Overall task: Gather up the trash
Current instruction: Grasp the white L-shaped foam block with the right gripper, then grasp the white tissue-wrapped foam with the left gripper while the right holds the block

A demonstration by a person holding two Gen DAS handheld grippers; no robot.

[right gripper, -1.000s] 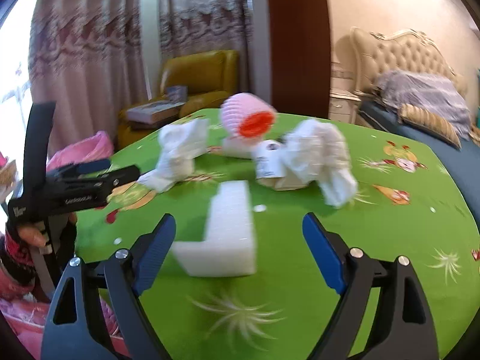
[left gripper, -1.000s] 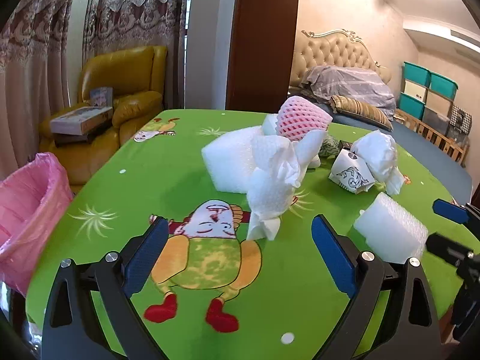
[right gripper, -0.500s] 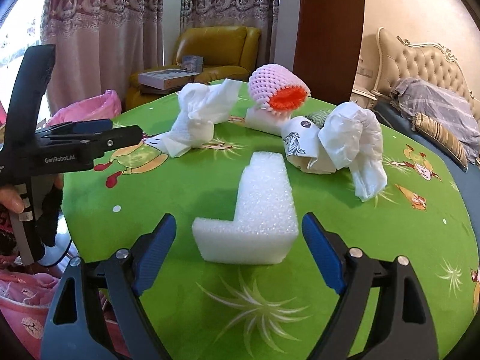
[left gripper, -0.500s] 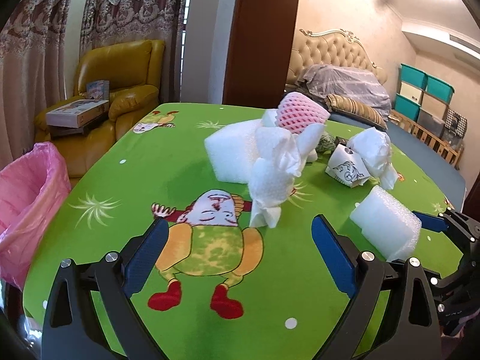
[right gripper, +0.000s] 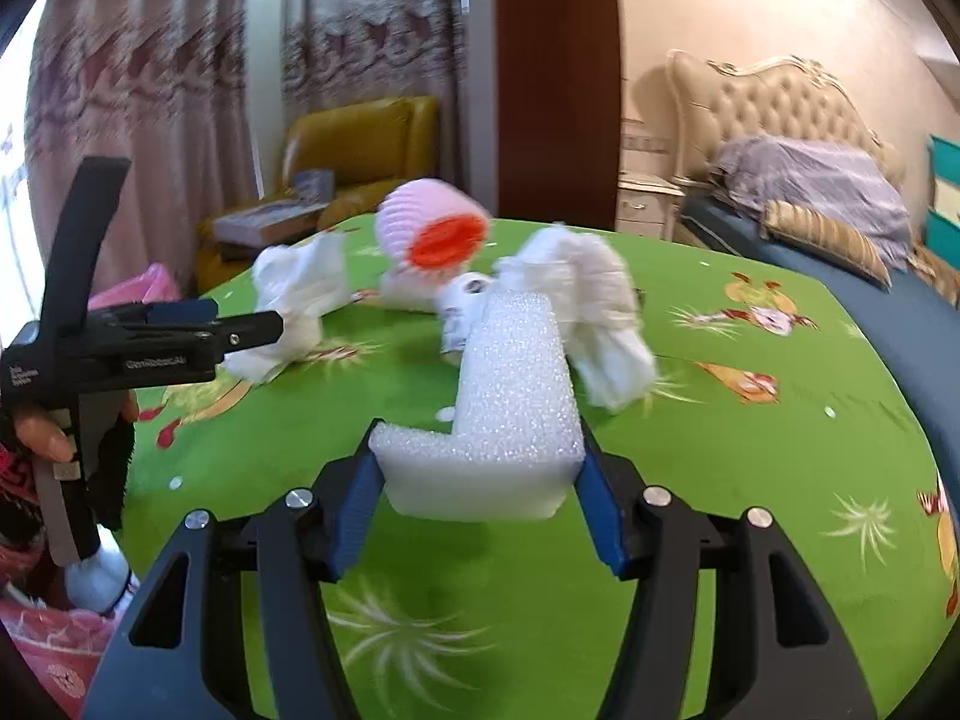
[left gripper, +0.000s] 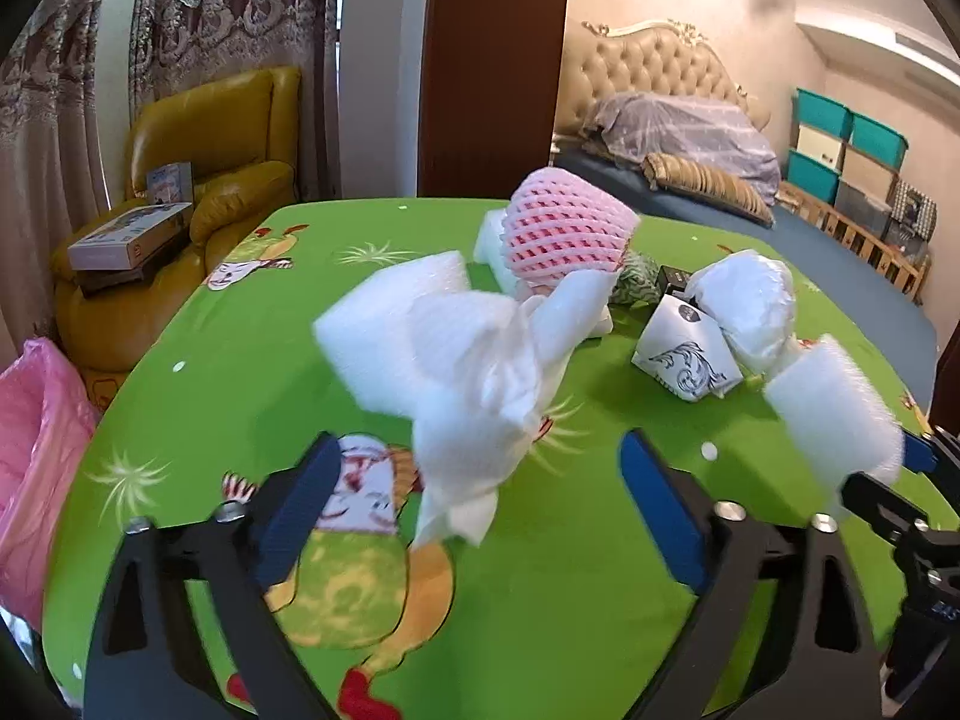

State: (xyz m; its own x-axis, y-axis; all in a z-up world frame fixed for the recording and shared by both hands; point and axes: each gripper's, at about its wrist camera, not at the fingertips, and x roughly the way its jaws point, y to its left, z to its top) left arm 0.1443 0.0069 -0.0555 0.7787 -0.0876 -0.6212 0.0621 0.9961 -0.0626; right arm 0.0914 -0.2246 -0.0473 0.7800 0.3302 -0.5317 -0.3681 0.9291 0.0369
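Right wrist: foam block (right gripper: 510,396) lengthwise, pointing away

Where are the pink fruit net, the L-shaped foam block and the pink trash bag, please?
pink fruit net (left gripper: 564,222), left wrist view, meshed top.
L-shaped foam block (right gripper: 510,396), right wrist view, upper face.
pink trash bag (left gripper: 36,450), left wrist view, side.

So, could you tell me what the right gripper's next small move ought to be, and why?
Probably finish closing on the L-shaped foam block, then lift it. The right gripper has the block between its blue pads, with its jaws closing and the pads at or nearly at the block's sides. The block still appears to rest on the green tablecloth, so a firm grip should come before lifting it.
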